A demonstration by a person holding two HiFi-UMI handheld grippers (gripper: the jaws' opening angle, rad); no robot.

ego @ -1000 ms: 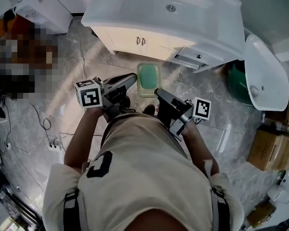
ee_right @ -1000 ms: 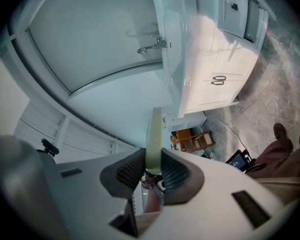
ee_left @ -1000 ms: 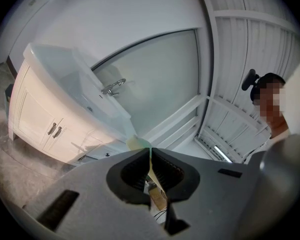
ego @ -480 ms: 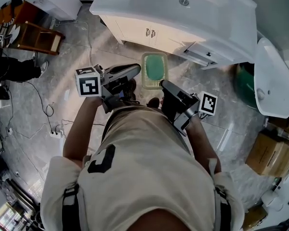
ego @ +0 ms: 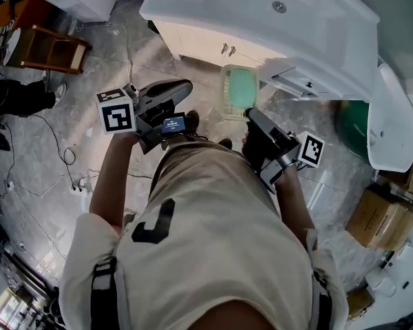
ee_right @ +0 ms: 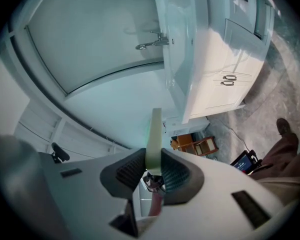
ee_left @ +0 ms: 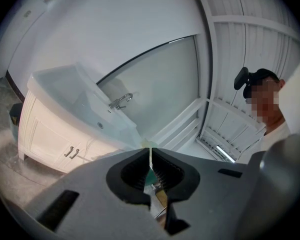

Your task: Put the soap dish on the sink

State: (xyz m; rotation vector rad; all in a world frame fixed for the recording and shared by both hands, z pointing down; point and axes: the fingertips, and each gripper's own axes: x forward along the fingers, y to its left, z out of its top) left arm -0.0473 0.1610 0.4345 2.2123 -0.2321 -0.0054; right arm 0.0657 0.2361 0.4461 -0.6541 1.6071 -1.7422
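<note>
In the head view, upper centre, the right gripper (ego: 250, 113) is clamped on the lower right corner of one green soap dish (ego: 238, 88), which hangs over the floor just in front of the white sink (ego: 316, 26) cabinet. The left gripper (ego: 187, 84) stands to the dish's left, apart from it, touching nothing. This view alone shows both grippers together, two cabinet handles (ego: 227, 49), a second white basin (ego: 389, 122) at the right edge and a wooden stand (ego: 45, 47) at upper left. In the left gripper view, the left gripper (ee_left: 150, 151) has its jaws drawn together to a thin slit with nothing gripped; beyond lie the sink (ee_left: 80, 99), one faucet (ee_left: 121, 100) and, at right, a person (ee_left: 275, 129) no other view shows. In the right gripper view, the right gripper (ee_right: 152, 154) has its jaws partly closed on the dish's pale edge (ee_right: 154, 126), held edge-on; the faucet (ee_right: 152, 43) sits at upper centre.
</note>
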